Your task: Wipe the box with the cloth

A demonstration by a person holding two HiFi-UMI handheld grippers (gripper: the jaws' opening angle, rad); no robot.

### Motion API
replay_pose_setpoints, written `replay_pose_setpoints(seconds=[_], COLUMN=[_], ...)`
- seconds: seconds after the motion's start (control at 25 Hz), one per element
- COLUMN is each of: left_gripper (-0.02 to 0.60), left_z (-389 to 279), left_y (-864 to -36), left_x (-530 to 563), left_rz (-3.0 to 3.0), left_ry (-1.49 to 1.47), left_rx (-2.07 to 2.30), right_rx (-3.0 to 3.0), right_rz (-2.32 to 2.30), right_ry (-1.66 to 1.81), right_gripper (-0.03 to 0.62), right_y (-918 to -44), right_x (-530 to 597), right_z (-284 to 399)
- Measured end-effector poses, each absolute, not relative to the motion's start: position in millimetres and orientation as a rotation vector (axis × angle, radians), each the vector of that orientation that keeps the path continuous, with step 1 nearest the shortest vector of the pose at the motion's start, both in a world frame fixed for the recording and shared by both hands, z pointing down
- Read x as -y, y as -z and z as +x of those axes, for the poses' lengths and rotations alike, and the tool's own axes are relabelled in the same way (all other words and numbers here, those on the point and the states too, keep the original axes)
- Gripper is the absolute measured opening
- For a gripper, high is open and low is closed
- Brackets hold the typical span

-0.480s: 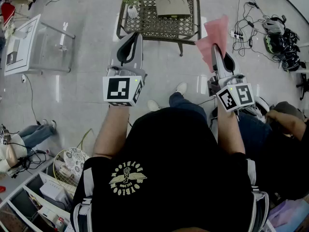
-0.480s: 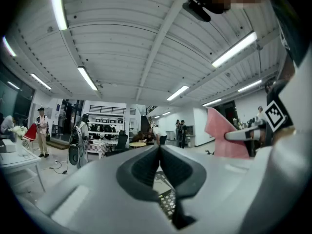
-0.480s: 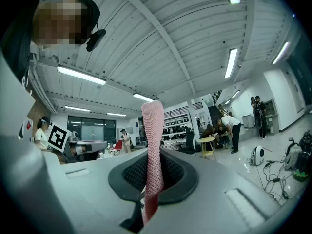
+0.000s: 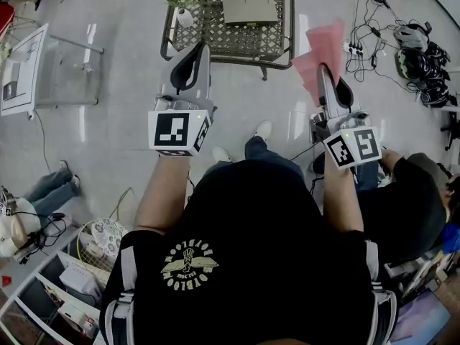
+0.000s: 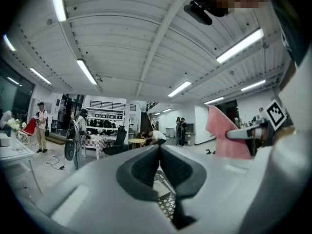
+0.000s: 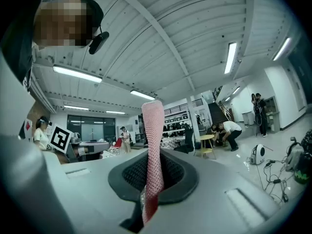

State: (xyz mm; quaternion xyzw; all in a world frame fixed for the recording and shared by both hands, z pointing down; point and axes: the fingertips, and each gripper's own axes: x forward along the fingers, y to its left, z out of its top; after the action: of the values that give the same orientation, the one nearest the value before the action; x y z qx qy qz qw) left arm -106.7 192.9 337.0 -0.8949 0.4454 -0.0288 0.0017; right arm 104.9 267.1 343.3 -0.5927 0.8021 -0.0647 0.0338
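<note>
Right gripper (image 6: 152,173) fingers (image 6: 176,172) clamped on pink cloth (image 6: 153,126), cloth poking up past tips. Left gripper (image 5: 159,150) fingers (image 5: 140,167) shut, nothing between. Box (image 4: 249,7) sits on bench (image 4: 215,31), well ahead of both. Looks untouched, so wiping not started imo.

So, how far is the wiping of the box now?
Done: the right gripper is shut on the pink cloth. In hand: both grippers are held up in the air, the left gripper shut and empty. Left: the cloth is apart from the tan box on the lattice table, so all the wiping remains.
</note>
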Motion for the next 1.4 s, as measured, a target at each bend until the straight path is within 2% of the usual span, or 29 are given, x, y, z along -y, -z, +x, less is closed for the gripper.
replay_pose_setpoints(seconds=[0.6, 1.08, 1.4], left_gripper=[0.000, 0.000, 0.000], left_z=[-2.3, -6.0, -7.8], left_y=[-348.0, -351.6, -355.9], left_x=[-125.5, -103.4, -66.7], left_rz=[-2.756, -2.689, -2.715], left_ry=[0.142, 0.171, 0.178], left_rx=[-1.491, -1.654, -1.585], right_rx=[-2.520, -2.605, -2.562], right_rz=[-1.696, -1.531, -1.569], right_ry=[0.237, 0.302, 0.314], right_gripper=[0.017, 0.017, 0.017], right_y=[-351.0, -360.2, -364.9], right_x=[-185.7, -146.1, -114.6], right_z=[201.9, 204.4, 199.9])
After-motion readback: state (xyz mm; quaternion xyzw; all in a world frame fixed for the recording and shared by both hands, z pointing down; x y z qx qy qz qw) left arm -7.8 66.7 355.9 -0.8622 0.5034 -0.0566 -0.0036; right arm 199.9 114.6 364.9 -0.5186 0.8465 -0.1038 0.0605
